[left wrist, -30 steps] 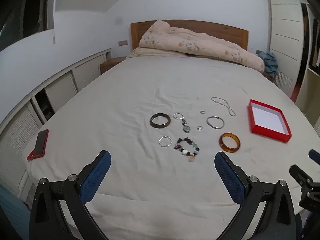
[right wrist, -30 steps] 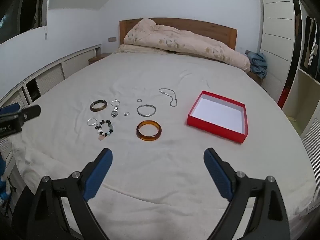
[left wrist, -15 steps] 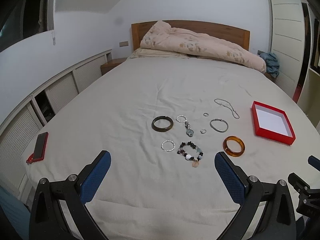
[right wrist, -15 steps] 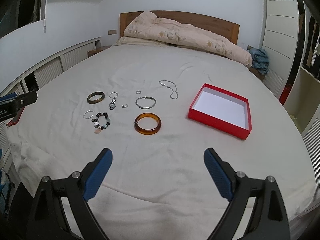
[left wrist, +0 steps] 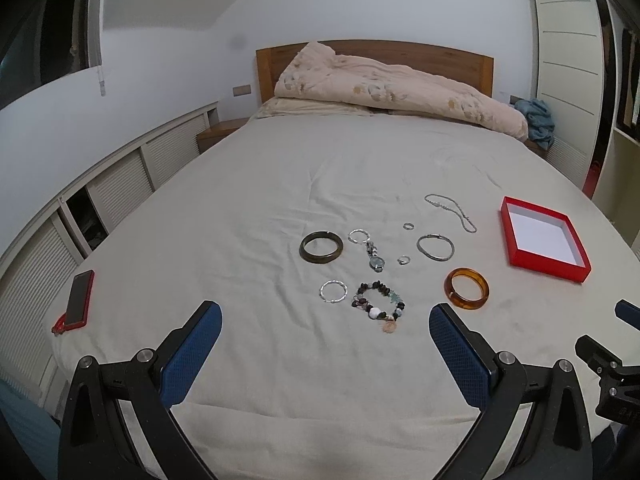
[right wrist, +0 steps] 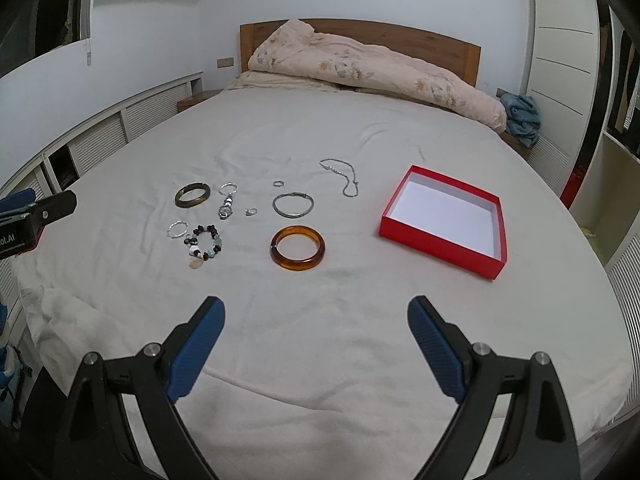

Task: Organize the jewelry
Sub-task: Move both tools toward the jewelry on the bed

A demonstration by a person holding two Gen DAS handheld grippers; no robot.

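Several pieces of jewelry lie spread on the white bed sheet: an amber bangle (right wrist: 297, 248) (left wrist: 466, 288), a dark bangle (left wrist: 321, 247) (right wrist: 192, 194), a beaded bracelet (left wrist: 378, 306) (right wrist: 204, 245), a thin silver bangle (left wrist: 435, 246) (right wrist: 293, 204), a silver chain (left wrist: 452, 207) (right wrist: 341, 176), a keyring with a charm (left wrist: 370, 249), and small rings. An empty red box (right wrist: 446, 219) (left wrist: 543, 238) with a white floor sits to their right. My left gripper (left wrist: 325, 320) and right gripper (right wrist: 316, 314) hover wide open near the bed's front edge, short of the jewelry.
A phone in a red case (left wrist: 78, 299) lies at the bed's left edge. A folded duvet (left wrist: 392, 88) lies by the wooden headboard. Slatted cabinets (left wrist: 120, 184) run along the left wall, and white wardrobes (right wrist: 568, 60) stand on the right.
Both grippers have advanced a little toward the bed and tilted slightly down, so the jewelry sits lower and larger in view. Both stayed open; nothing on the bed moved.
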